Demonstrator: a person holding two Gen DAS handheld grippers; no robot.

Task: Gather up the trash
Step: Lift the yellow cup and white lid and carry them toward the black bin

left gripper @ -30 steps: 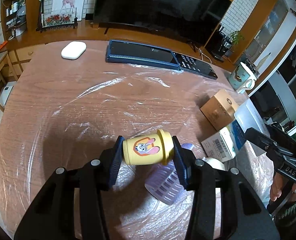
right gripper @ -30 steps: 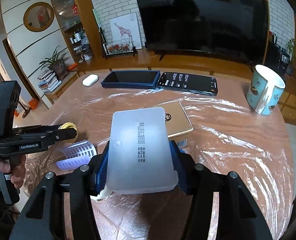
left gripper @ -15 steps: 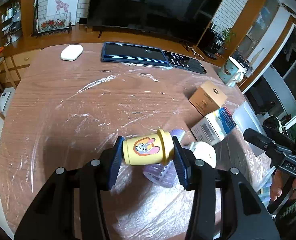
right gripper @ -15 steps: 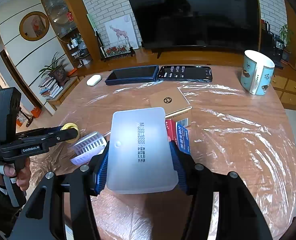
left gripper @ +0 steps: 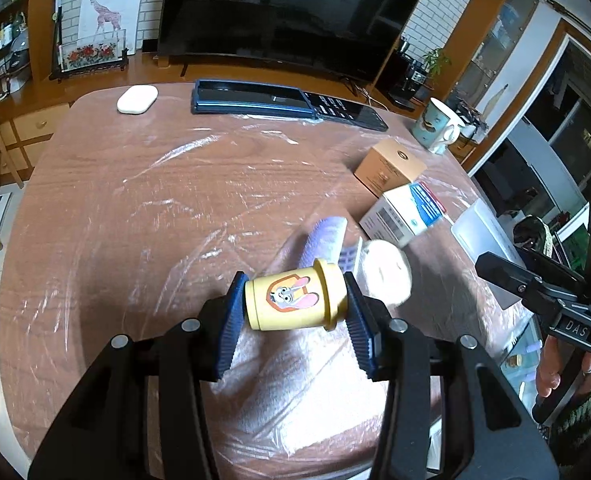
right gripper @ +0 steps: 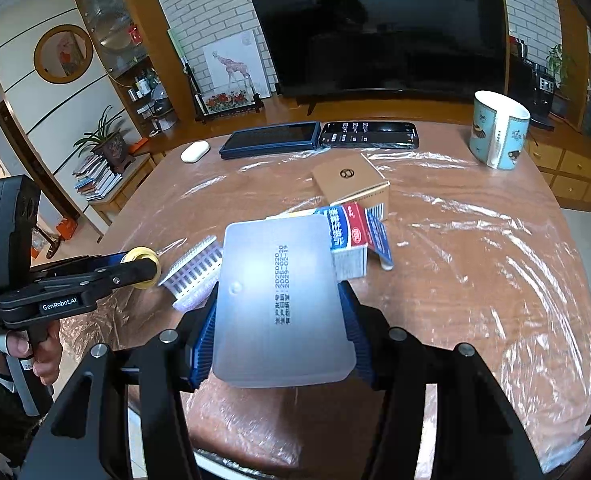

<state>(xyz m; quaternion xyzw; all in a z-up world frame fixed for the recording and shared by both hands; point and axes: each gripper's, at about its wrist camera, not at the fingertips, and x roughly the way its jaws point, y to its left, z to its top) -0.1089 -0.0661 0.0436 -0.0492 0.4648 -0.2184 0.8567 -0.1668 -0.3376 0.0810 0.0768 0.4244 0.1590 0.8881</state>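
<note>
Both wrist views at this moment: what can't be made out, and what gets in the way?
- Left wrist view: the white round object behind the yellow canister is motion-blurred; its identity is unclear.
- Left wrist view: the purple ribbed item is partly covered by the canister.
- Right wrist view: the frosted plastic box hides the table behind it and part of the red-and-blue carton.
- Either view: no trash bin appears.

Two hand-held grippers (left gripper: pixel 293 312) (right gripper: pixel 281 312); two cartons (right gripper: pixel 351 180) (right gripper: pixel 349 240); one mug (right gripper: pixel 499 136); two phones (right gripper: pixel 271 140) (right gripper: pixel 369 135); one yellow cup (left gripper: pixel 293 300); one frosted lid (right gripper: pixel 281 308).
</note>
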